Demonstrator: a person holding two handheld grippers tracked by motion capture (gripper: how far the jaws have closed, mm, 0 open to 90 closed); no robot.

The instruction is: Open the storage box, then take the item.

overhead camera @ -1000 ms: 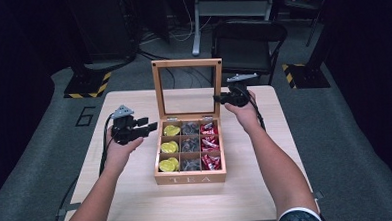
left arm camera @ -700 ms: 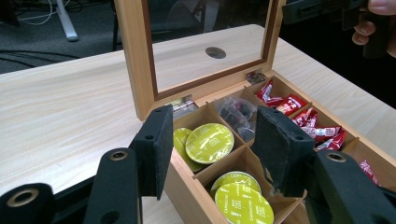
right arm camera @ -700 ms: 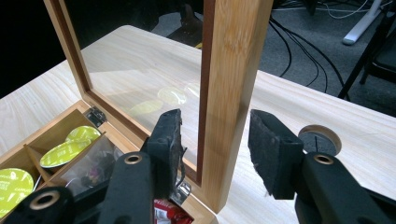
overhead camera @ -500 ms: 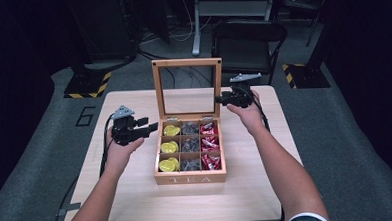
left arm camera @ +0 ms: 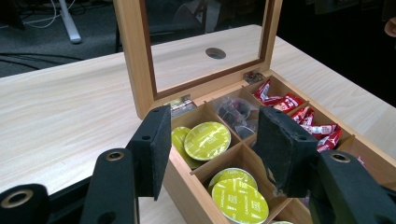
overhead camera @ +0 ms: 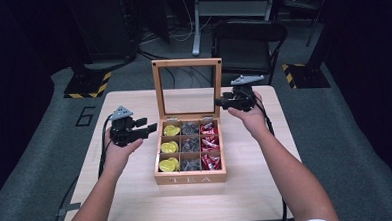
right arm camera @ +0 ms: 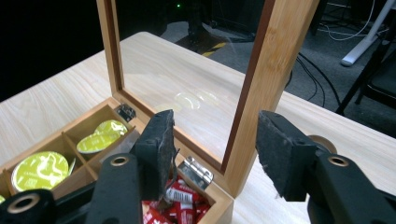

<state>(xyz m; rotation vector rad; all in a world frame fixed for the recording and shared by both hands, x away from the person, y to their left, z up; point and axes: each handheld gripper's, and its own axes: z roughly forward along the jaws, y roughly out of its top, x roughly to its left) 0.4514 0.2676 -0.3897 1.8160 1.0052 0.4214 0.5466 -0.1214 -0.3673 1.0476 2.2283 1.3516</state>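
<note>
Flanking tea box [overhead camera: 190, 179], both hands level

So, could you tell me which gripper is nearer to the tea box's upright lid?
Right. The right gripper is at the lid's right edge; the left gripper is beside the box's left wall.

The tea box [overhead camera: 190, 179] is pale, smooth wood with a matt finish; its lid [right arm camera: 271, 70] frames a clear glossy pane. Between the left gripper's [left arm camera: 212, 154] matt, rough-edged black pads [left arm camera: 154, 140] lie glossy green capsules [left arm camera: 207, 140]. Beside the right pads [right arm camera: 161, 140]: shiny metal hinge [right arm camera: 196, 171], glossy red packets [right arm camera: 180, 198].
</note>
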